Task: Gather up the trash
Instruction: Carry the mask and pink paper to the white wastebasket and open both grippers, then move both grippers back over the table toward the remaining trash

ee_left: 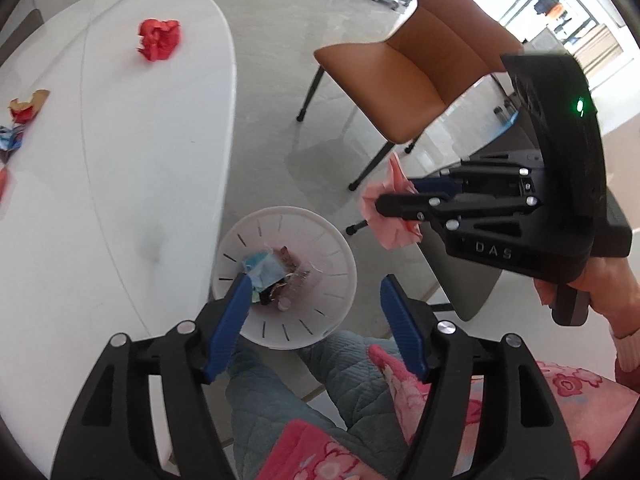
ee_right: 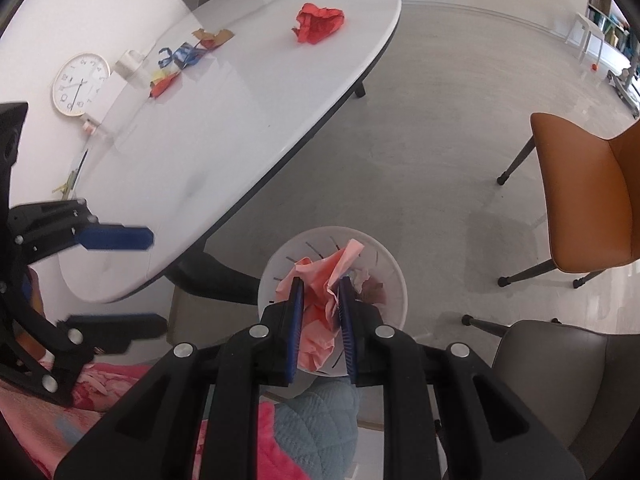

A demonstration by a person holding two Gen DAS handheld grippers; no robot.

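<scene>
Looking down both wrist views, I see my left gripper (ee_left: 316, 300) with its blue fingers spread apart and nothing between them, above the white bin (ee_left: 332, 240) at centre frame. My right gripper (ee_right: 322, 320) is clamped on crumpled pink paper (ee_right: 320, 300) over that bin. Red crumpled paper (ee_right: 320, 22) sits on the white table (ee_right: 240, 120), upper centre.

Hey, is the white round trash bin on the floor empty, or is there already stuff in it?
Not empty. The white round slotted trash bin already holds crumpled wrappers at its bottom; the left gripper is open above it.
</scene>
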